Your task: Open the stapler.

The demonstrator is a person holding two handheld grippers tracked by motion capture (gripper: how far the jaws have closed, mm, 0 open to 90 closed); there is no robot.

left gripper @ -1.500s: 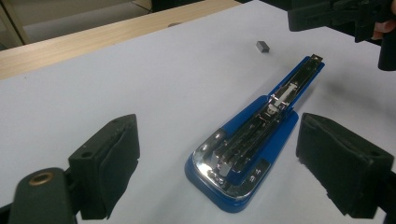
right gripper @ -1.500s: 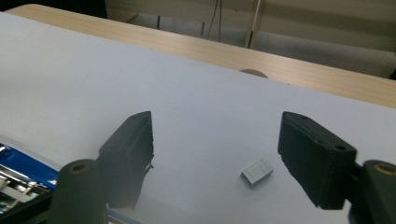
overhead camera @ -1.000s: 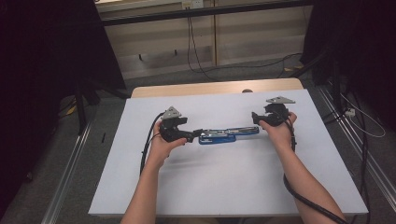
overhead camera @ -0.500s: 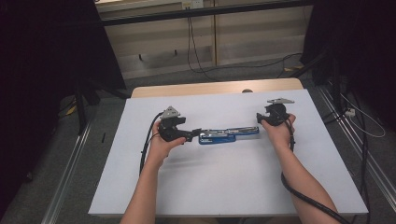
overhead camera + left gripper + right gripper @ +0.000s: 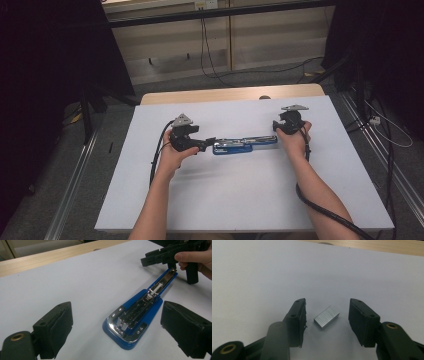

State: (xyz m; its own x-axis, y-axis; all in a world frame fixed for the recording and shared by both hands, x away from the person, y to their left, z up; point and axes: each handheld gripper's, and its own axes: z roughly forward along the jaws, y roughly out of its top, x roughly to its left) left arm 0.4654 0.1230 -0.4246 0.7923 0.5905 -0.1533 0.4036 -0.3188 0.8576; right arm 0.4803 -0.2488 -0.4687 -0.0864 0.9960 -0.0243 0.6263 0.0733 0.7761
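The stapler (image 5: 136,318) lies opened flat on the white tabletop (image 5: 240,200), its metal magazine bared and facing up, its blue base end just ahead of your left gripper (image 5: 117,332). That gripper's jaws stand wide apart, one to each side of the stapler's rounded end, touching nothing. At the stapler's far tip sits your right gripper (image 5: 289,122); in its own view its jaws are also apart, straddling a small block of staples (image 5: 326,316) that rests on the tabletop between the pads, clear of both.

You look to be at the loading step: the stapler is open and ready, and the staples are not yet picked up. The next move calls for bringing your right jaws together squarely on the block's long sides, gently, since a strip of staples can snap or skid out if pinched off-centre. Then carry it over the stapler's magazine and lay it in line with the channel. Your left gripper is well placed to pinch the stapler's base and steady it.
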